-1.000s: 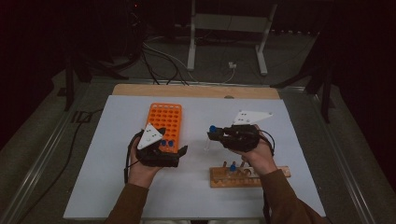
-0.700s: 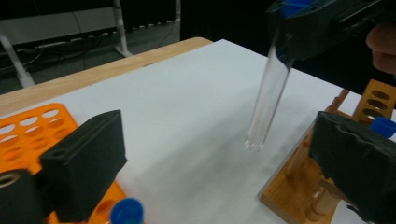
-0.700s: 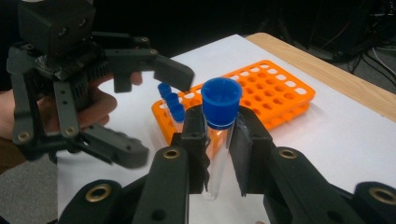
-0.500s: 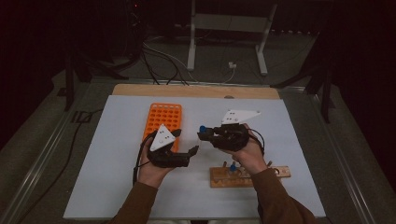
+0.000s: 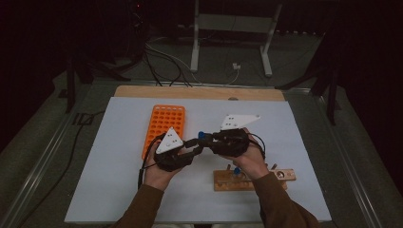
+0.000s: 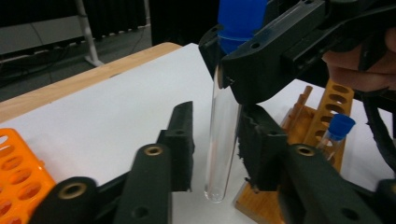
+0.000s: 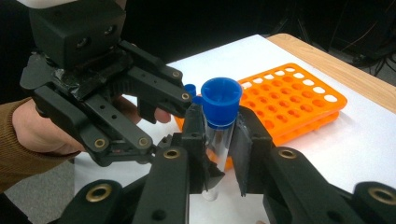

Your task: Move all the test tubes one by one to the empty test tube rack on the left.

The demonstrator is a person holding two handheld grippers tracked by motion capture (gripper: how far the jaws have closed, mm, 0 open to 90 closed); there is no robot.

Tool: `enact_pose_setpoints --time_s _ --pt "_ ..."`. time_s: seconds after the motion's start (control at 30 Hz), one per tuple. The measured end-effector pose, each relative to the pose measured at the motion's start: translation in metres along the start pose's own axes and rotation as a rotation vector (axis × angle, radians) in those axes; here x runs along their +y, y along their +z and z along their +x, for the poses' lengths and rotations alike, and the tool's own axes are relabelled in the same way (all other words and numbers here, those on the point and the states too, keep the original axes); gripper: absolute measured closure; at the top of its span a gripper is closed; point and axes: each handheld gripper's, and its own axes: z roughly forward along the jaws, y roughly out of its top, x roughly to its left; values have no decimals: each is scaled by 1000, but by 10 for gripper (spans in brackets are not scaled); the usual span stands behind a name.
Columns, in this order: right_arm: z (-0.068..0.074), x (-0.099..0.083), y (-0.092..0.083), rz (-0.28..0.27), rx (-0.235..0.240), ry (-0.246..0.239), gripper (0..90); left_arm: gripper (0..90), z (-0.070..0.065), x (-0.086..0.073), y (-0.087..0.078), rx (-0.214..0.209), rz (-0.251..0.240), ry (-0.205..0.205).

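Two claws meet above the tabletop (image 5: pixel 123 190). Right claw (image 7: pixel 219 140) pinches the blue-capped test tube (image 6: pixel 223 135) near its cap; left claw (image 6: pixel 215 144), jaws just closing, flanks its lower glass, the left pad still apart from it.

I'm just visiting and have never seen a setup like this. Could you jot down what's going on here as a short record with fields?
Held item: clear test tube with a blue cap
Right gripper: shut on the tube just below the cap
Left gripper: jaws have just been closing around the tube's lower part; one pad touches, a gap shows at the other
Orange rack: on the white table, beyond the left hand
Wooden rack: near the right hand, holds another capped tube
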Motion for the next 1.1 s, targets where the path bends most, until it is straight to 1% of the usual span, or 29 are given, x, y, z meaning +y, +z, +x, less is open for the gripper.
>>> enact_pose_setpoints --time_s 0.1,0.4,0.53,0.6,0.63,0.7,0.83,0.93,1.07,1.1 --pt "0 0 0 2 0 2 764 766 0 0 0 -11 5 9" --pt "0 -1 0 2 8 5 765 754 0 0 -1 -17 -2 12" --pt "-1 -2 1 4 10 4 764 775 -1 -1 -1 -17 6 25" --pt "-1 -3 1 6 12 4 759 778 -1 -1 -1 -19 7 25" --pt "-1 -3 1 5 15 5 735 779 0 -1 -1 -14 9 27" --pt "-2 -3 0 -3 32 11 654 779 2 -1 -2 -6 8 21" --pt "-4 -5 -5 -25 42 14 510 779 7 -3 -7 20 5 10" --pt "-6 -6 -10 -34 19 30 362 779 11 -4 -12 36 4 6" --pt "-8 -9 -15 -34 -43 35 174 780 16 -7 -20 58 -1 -5" --pt "-9 -10 -17 -33 -55 37 150 780 18 -8 -22 64 -5 -12"
